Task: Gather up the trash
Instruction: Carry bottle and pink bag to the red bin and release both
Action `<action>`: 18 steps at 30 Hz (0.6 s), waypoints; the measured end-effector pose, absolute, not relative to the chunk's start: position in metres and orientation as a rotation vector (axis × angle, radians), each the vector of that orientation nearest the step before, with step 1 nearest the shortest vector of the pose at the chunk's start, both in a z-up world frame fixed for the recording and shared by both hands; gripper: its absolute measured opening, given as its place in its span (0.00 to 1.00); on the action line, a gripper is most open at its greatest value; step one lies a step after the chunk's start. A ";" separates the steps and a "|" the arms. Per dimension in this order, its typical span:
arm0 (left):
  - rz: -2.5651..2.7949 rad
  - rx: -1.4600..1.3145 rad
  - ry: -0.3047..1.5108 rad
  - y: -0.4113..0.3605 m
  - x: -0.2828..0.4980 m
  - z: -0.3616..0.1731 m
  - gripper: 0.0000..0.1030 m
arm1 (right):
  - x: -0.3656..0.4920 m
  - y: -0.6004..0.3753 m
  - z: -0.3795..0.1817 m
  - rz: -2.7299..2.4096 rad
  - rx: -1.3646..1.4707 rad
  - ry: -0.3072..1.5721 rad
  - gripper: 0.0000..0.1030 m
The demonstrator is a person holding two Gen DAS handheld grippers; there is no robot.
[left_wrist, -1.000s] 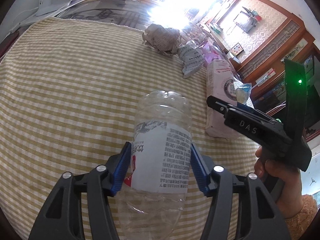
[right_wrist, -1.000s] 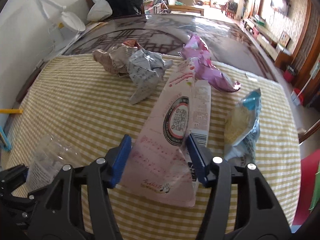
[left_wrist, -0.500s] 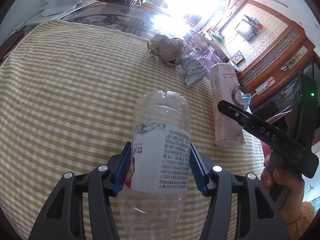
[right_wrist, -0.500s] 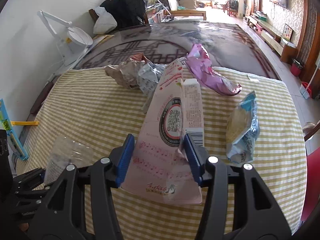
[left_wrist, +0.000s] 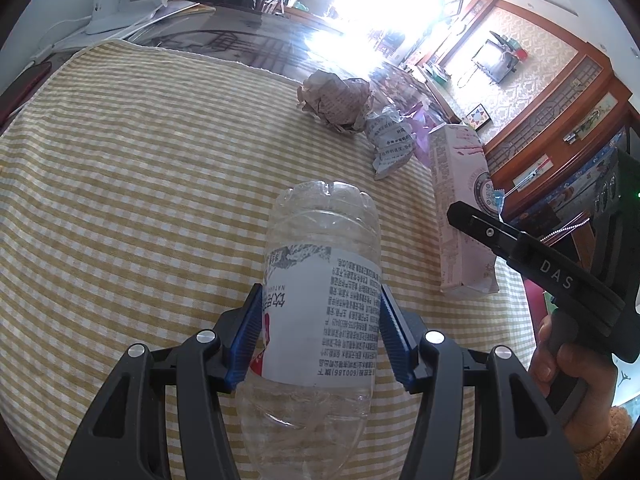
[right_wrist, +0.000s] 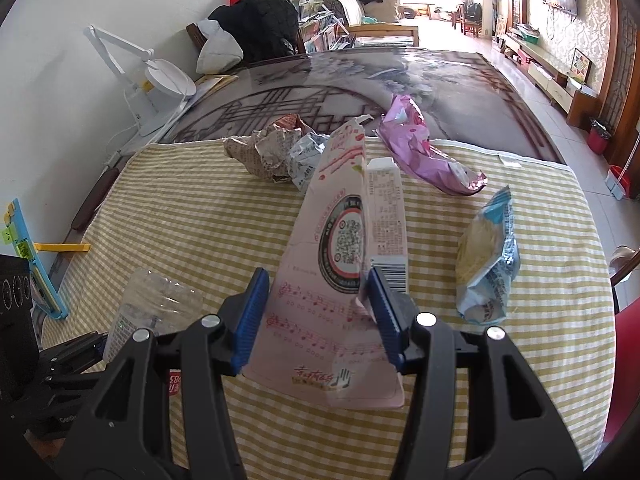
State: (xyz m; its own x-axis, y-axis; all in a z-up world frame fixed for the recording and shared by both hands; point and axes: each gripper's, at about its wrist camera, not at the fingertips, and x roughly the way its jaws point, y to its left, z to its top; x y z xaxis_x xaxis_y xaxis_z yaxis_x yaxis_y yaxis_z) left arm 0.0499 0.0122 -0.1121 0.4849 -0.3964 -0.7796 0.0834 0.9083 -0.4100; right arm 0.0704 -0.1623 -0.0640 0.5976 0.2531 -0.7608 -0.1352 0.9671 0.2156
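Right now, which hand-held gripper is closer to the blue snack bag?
Right. The right hand-held gripper, shut on the pink carton, sits just left of the blue snack bag. The left hand-held gripper holds the plastic bottle farther left.

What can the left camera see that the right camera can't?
Only the left wrist view shows the hand holding the right gripper's handle, plus the wooden cabinets behind it.

Only the right wrist view shows the blue snack bag, the whole purple wrapper and the white desk lamp.

Both show the plastic bottle clamped in the left gripper, the pink carton between the right gripper's fingers, the crumpled newspaper and the checked tablecloth.
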 end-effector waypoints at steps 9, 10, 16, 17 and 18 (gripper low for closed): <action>-0.291 -0.345 1.006 0.015 0.049 -0.109 0.51 | 0.067 -0.165 -0.059 0.233 0.151 0.891 0.49; -0.292 -0.346 1.007 0.015 0.049 -0.109 0.51 | 0.067 -0.165 -0.058 0.234 0.151 0.891 0.49; -0.287 -0.347 1.005 0.015 0.048 -0.109 0.51 | 0.064 -0.166 -0.055 0.241 0.152 0.880 0.49; -0.285 -0.345 1.005 0.015 0.048 -0.109 0.51 | 0.063 -0.167 -0.053 0.242 0.151 0.876 0.49; -0.284 -0.343 1.005 0.015 0.048 -0.109 0.51 | 0.061 -0.167 -0.052 0.242 0.148 0.873 0.49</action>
